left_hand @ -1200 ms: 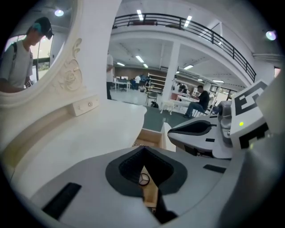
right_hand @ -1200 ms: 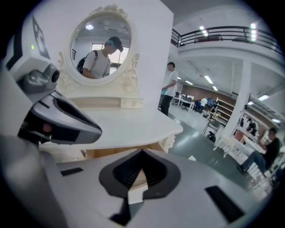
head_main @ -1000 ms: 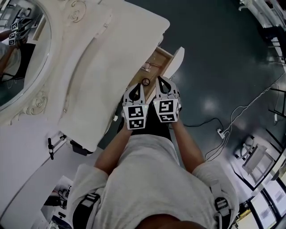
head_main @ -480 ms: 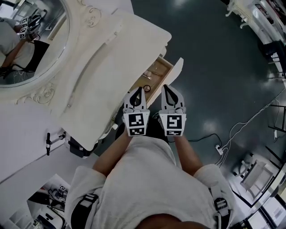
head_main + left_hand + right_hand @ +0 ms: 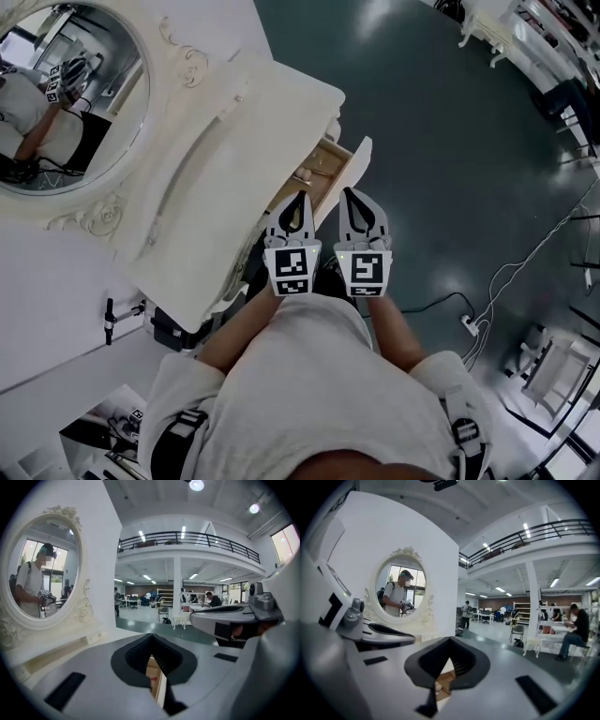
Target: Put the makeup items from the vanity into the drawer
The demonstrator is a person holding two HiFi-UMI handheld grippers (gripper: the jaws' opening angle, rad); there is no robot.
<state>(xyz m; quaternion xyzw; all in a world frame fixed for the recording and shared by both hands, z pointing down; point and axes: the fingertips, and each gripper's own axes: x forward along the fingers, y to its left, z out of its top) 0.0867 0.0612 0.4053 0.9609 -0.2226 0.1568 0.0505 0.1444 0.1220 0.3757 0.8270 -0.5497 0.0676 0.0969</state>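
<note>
Beside white vanity point(image 5: 225, 159), drawer point(image 5: 358, 164) open over dark glossy floor point(image 5: 441, 122); left gripper point(image 5: 300, 197), right gripper point(image 5: 354, 194) both closed, empty.

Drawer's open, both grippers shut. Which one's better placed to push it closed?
Right, probably. The right gripper sits just outside the white front of the open drawer, so it could push that inward. The left gripper hangs on the vanity side, over the drawer's inside. Both hold nothing.

Wooden drawer point(image 5: 332, 167) of white vanity point(image 5: 234, 159) stands open, items point(image 5: 303, 175) inside
</note>
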